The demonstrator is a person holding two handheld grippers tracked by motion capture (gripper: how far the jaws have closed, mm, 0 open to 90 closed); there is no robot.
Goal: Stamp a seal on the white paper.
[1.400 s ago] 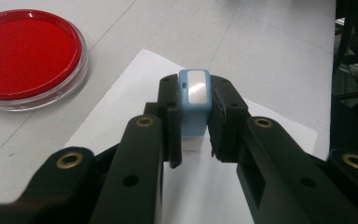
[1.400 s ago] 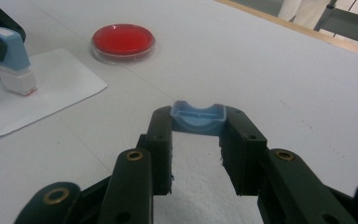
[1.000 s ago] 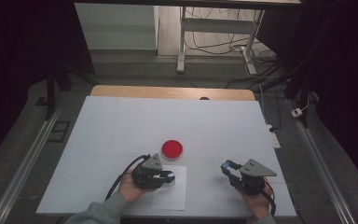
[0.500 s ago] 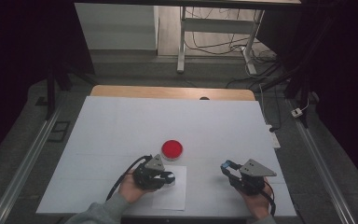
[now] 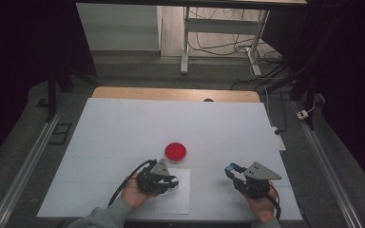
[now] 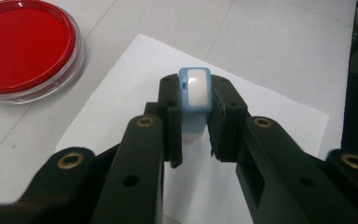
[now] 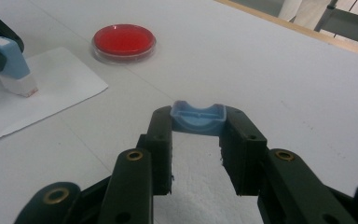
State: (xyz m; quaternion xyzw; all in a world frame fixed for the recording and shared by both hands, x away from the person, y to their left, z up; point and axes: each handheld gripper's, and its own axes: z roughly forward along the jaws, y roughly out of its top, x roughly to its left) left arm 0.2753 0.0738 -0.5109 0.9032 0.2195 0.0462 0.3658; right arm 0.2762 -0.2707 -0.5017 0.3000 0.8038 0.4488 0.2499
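Over the paper (image 6: 242,116), the stamp (image 6: 195,95) sits inside its edges.

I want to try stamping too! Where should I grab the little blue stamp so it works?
Grip the stamp like the left gripper does: by its two flat blue sides, high up, coming from above. That probably works best because the white printing end points down at the paper and stays free. The right gripper holds what looks like its blue cap.
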